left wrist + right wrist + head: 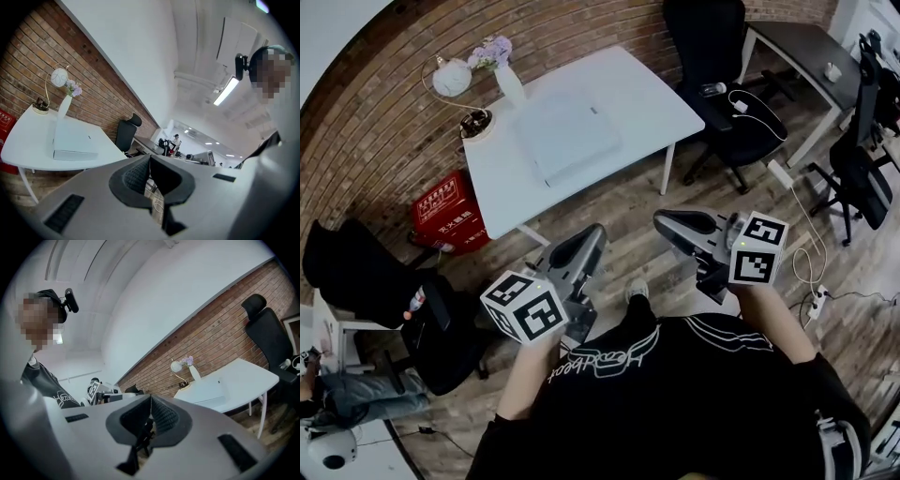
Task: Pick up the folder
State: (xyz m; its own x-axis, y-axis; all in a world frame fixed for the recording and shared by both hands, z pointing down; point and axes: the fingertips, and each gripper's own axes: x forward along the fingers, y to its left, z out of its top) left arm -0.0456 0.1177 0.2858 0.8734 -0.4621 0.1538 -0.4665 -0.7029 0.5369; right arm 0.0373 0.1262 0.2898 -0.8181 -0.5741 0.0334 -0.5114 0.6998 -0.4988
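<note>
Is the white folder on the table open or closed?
Closed: the flat white folder lies shut on the white table, its cover down and no pages showing.

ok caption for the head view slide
Left gripper and right gripper, both shut and empty, short of the table bearing the folder

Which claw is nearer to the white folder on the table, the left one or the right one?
Left. The left claw is in front of the folder, apart from it; the right claw is farther away, off to the right.

White table [647, 103] by brick wall [366, 131]; vase [510, 84] on it; red box [448, 214] on floor; black chair [731, 117] beside.
</note>
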